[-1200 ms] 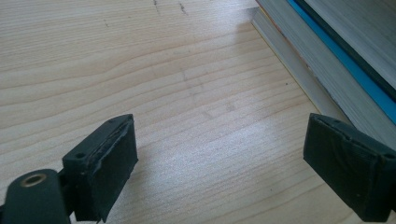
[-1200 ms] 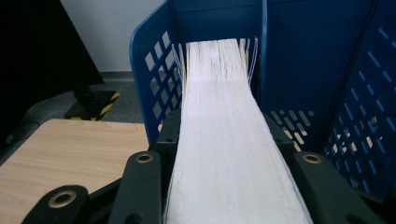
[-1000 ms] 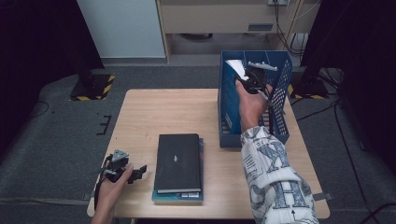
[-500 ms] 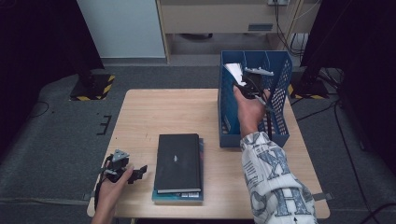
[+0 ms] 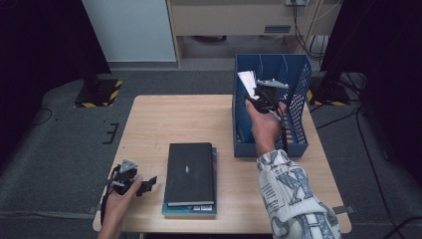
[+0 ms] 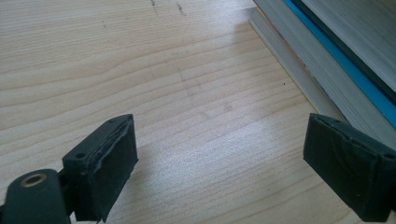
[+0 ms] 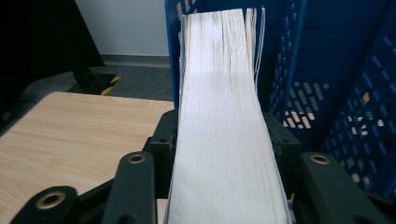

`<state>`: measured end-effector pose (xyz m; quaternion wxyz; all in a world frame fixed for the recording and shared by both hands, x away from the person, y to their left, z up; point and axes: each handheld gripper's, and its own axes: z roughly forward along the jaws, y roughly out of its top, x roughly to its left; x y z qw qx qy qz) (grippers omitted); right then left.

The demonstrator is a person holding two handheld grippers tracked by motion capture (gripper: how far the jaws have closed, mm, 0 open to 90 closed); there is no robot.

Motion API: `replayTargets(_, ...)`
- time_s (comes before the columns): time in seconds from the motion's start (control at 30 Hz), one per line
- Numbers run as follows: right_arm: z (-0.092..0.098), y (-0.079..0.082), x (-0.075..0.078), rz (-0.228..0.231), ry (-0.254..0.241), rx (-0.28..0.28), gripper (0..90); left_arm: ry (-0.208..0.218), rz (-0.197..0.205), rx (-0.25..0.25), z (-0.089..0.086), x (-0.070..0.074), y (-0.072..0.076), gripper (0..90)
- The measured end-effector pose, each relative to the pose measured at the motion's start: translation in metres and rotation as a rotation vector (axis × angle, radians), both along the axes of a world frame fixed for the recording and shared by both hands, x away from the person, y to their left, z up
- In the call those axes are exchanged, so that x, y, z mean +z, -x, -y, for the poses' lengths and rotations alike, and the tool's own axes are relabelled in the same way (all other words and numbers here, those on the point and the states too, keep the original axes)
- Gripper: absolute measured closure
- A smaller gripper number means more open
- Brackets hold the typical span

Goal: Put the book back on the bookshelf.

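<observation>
A thick book [image 5: 247, 79] with pale page edges [image 7: 219, 93] stands upright in the left slot of the blue file rack [image 5: 298, 84], between the jaws of my right gripper [image 5: 258, 97]. In the right gripper view the jaws [image 7: 219, 135] still touch both covers, though they have just been opening a little. My left gripper [image 5: 148, 185] rests low at the table's front left, open and holding nothing [image 6: 219, 163]. It points at a stack of two books [image 5: 190, 172] whose page edges and blue cover show close by [image 6: 327, 56].
The wooden table [image 5: 169, 119] has bare room at its back left and middle. The blue rack [image 7: 327, 56] has perforated walls and several dividers, and stands at the table's back right. Dark stands and cables lie on the floor around.
My right hand has sunk a little and shifted left, taking the book lower into the rack's left slot. The left hand has kept still.
</observation>
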<state>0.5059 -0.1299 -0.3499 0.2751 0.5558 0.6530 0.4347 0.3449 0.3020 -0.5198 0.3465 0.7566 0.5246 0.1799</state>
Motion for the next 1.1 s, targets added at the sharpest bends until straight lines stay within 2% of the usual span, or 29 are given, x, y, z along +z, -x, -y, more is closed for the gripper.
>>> replayTargets(0.03, 0.000, -0.002, 0.002, -0.012, -0.009, 0.009, 51.9, 0.000, -0.001, 0.000, 0.000, 0.000, 0.000, 9.3)
replayTargets(0.17, 0.001, -0.007, 0.009, -0.025, -0.004, 0.013, 50.6, 0.000, 0.000, -0.001, 0.000, 0.000, 0.000, 9.3)
replayTargets(0.37, 0.001, -0.014, 0.006, -0.061, -0.001, 0.020, 50.2, 0.000, -0.001, 0.000, 0.000, 0.000, 0.000, 9.3)
replayTargets(0.47, 0.000, -0.014, 0.006, -0.058, 0.005, 0.020, 50.7, 0.000, -0.001, -0.001, 0.001, 0.000, 0.000, 9.3)
replayTargets(0.63, 0.000, -0.014, 0.007, -0.062, 0.019, 0.017, 58.2, -0.001, 0.001, -0.003, 0.001, 0.000, 0.000, 9.3)
replayTargets(1.1, 0.005, -0.015, 0.007, -0.024, 0.004, -0.020, 60.5, 0.001, -0.001, 0.000, 0.000, 0.000, -0.001, 9.4)
